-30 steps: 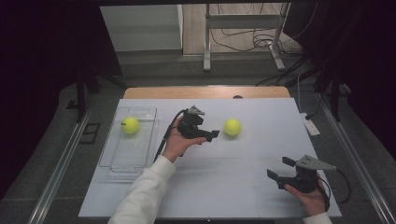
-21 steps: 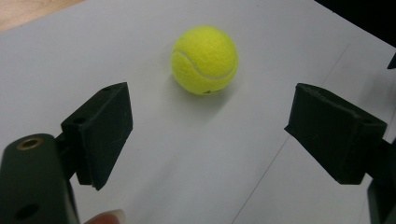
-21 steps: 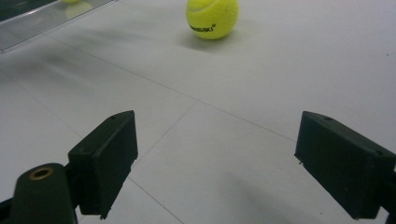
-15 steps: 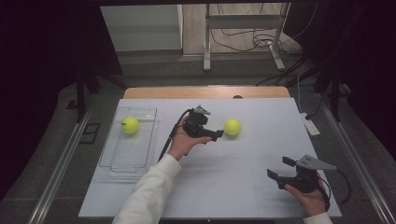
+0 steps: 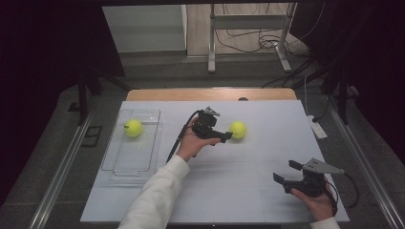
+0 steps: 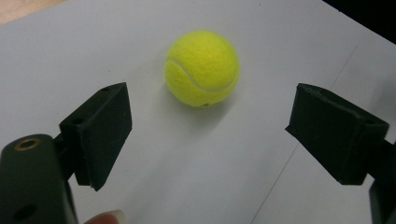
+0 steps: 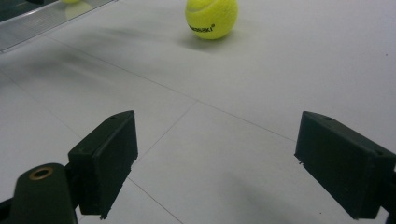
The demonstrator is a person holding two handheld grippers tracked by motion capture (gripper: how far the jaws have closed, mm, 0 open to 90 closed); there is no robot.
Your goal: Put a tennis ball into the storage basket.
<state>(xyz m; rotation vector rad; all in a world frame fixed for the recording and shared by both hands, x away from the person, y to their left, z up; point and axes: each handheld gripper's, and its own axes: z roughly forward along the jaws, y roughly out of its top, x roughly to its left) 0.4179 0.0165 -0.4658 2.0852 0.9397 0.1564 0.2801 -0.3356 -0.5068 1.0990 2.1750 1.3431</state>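
Note:
A yellow tennis ball (image 5: 238, 129) lies on the white table near its middle. My left gripper (image 5: 225, 137) hovers just left of it, open, jaws pointing at the ball. In the left gripper view the ball (image 6: 202, 68) sits a little ahead of the wide-apart jaws, which hold nothing, the gripper (image 6: 210, 135) short of it. A second tennis ball (image 5: 133, 128) rests in the clear plastic tray (image 5: 119, 163) at the left. My right gripper (image 5: 285, 172) stands open near the front right corner, empty; in its own view the gripper (image 7: 215, 158) faces the distant ball (image 7: 211, 17).
The tray's edge (image 7: 42, 18) shows at the upper left of the right gripper view. A white power strip (image 5: 316, 127) lies at the table's right edge. A metal stand (image 5: 248, 36) and cables are on the floor beyond the table.
My left gripper has moved to the right, closer to the ball in the middle of the table. The right gripper has stayed where it was.

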